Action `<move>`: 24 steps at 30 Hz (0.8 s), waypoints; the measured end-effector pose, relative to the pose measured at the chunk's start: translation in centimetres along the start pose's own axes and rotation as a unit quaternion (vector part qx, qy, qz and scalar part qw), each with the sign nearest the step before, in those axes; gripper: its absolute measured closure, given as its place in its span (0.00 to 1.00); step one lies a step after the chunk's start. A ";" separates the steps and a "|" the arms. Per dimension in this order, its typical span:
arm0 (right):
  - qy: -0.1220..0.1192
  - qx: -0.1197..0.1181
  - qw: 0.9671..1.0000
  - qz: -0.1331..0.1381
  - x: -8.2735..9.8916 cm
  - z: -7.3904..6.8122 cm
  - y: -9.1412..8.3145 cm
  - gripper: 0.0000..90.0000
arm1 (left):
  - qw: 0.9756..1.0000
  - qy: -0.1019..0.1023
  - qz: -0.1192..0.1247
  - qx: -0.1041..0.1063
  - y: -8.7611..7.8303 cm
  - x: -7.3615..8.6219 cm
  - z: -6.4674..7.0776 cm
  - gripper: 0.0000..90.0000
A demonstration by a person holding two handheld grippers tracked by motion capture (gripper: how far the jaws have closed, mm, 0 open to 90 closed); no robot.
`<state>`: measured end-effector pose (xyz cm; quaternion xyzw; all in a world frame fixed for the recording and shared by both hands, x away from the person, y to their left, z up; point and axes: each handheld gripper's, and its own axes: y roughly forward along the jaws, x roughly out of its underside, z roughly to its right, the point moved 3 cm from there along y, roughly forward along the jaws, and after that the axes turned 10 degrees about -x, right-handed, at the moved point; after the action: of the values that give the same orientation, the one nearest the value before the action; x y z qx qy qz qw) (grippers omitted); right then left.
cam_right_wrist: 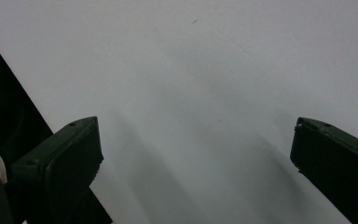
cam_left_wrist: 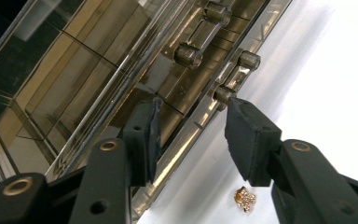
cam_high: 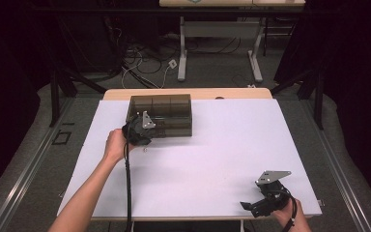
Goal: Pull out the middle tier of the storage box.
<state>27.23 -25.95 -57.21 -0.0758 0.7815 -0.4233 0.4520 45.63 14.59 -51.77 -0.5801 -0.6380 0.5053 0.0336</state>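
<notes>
Left gripper [cam_high: 145,129] sits at the front-left corner of the smoky clear organizer box [cam_high: 162,115], jaws apart and straddling its lower front edge — a drawer knob [cam_left_wrist: 223,93] lies between the pads, no firm press visible. The box stands at the table's far edge, left of centre. A small gold trinket [cam_left_wrist: 244,198] lies on the white table [cam_high: 212,154] just beside that gripper. Right gripper [cam_high: 252,207] rests near the front right edge, jaws spread wide, nothing in them — broad bare tabletop between the two.
</notes>
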 end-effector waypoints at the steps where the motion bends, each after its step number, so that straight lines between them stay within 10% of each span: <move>1: 0.000 0.000 1.000 0.000 0.0 0.0 0.0 0.01 | 1.000 0.000 0.000 0.000 0.0 0.0 0.0 0.62; 24: 0.001 0.000 1.000 0.002 0.0 0.0 0.1 0.02 | 1.000 0.014 0.003 0.011 0.7 0.5 -0.3 0.73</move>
<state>27.25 -25.85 -57.30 -0.0737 0.7820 -0.4227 0.4521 46.12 15.07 -52.35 -0.5883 -0.6305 0.5042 0.0471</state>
